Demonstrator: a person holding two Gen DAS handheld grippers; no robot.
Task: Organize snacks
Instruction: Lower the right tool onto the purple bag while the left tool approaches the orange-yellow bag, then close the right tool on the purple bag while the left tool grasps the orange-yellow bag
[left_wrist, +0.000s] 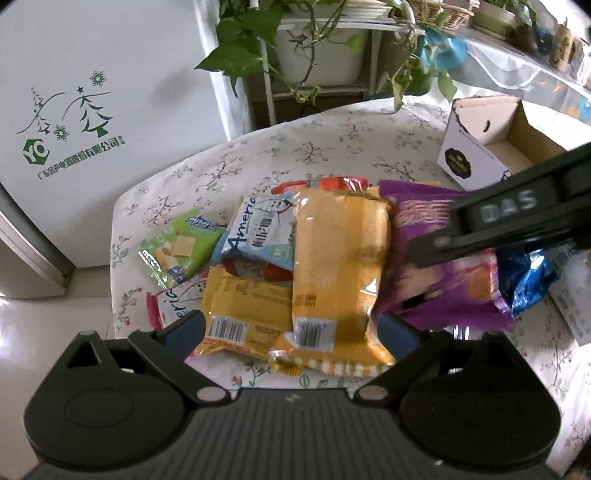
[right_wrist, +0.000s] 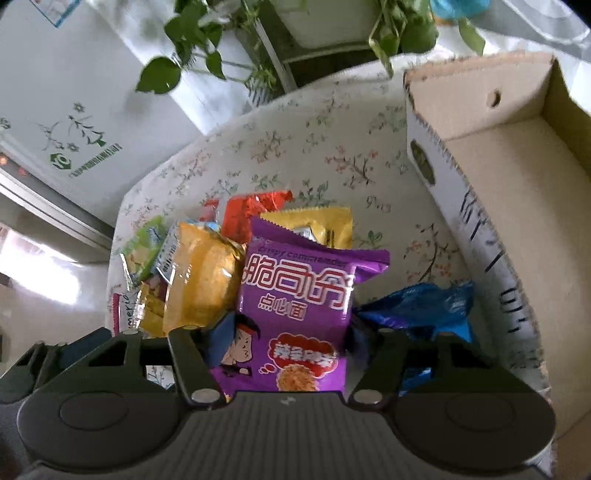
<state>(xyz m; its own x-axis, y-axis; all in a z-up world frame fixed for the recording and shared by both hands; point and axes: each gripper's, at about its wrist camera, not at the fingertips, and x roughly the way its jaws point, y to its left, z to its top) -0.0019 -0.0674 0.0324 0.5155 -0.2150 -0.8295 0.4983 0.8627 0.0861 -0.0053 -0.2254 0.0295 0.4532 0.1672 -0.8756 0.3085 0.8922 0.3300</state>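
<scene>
My black plastic right gripper (right_wrist: 282, 341), with its blue pads, clamps a glossy purple snack bag (right_wrist: 308, 295) printed with white characters. Beside it lie an orange-yellow transparent packet (left_wrist: 340, 266), a green wafer pack (left_wrist: 177, 247) and a crinkled blue foil bag (right_wrist: 424, 306), all on white cloth with small floral sprigs (left_wrist: 332, 147).

My bench (left_wrist: 332, 144) wears a white cloth printed with small flowering twigs, its rounded far edge curving away ahead of my tools. A heap of snack packets lies on it right under them. At the heap's left edge, ahead and left of my left tool, a green wafer packet (left_wrist: 181, 247) lies flat on the cloth, and a pink-edged packet (left_wrist: 173, 306) lies just nearer to me. A blue foil bag (right_wrist: 421, 306) lies on the cloth just right of my right tool. Farther ahead and to the right an open cardboard box (right_wrist: 491, 184) stands on the bench, its white outer wall facing the heap.
</scene>
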